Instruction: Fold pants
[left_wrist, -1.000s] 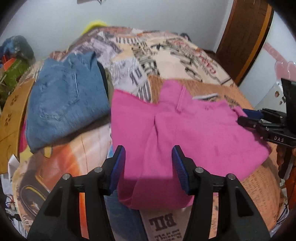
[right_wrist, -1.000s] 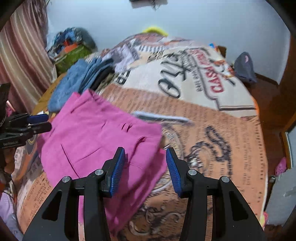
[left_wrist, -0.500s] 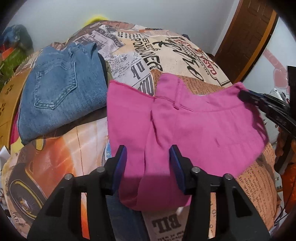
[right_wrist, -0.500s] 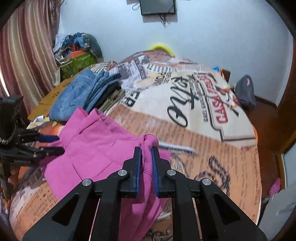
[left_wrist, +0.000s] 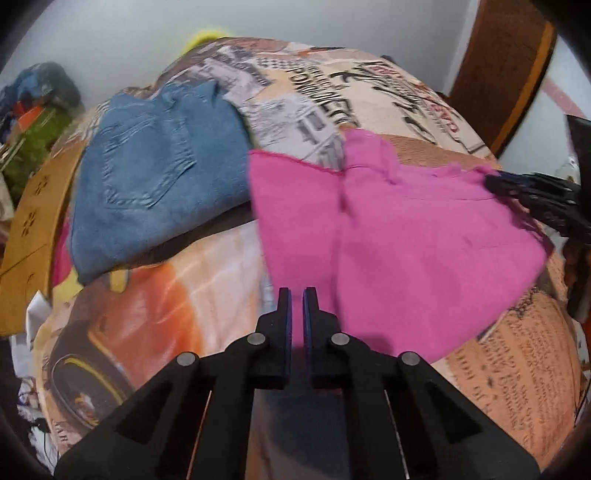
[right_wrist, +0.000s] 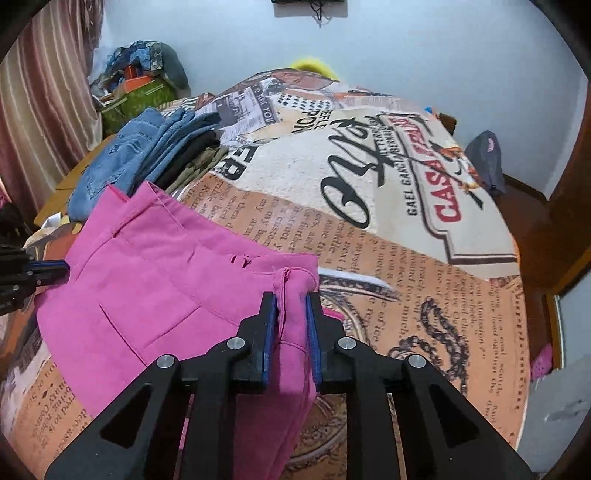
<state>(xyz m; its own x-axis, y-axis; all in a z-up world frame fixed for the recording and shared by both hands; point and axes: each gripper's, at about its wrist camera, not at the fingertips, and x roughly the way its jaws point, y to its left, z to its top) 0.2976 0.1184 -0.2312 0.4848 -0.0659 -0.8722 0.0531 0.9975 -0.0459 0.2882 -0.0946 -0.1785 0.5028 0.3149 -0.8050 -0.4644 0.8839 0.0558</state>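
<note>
The pink pants (left_wrist: 413, 236) lie folded on the printed bedspread and are lifted at both ends. My left gripper (left_wrist: 297, 295) is shut on the near edge of the pink pants. My right gripper (right_wrist: 291, 299) is shut on the other corner of the pink pants (right_wrist: 177, 291), with a thick fold bunched between the fingers. The right gripper also shows at the right edge of the left wrist view (left_wrist: 524, 192), and the left gripper shows at the left edge of the right wrist view (right_wrist: 55, 267).
A stack of folded blue jeans (left_wrist: 155, 177) lies to the left of the pink pants, also in the right wrist view (right_wrist: 147, 155). The bedspread (right_wrist: 388, 192) stretches beyond. A wooden door (left_wrist: 506, 62) stands at the right. Clutter (right_wrist: 140, 85) sits by the curtain.
Both grippers have gone from open to shut on the pink pants, the right first, then the left. The pants' ends have been lifted off the bed.
</note>
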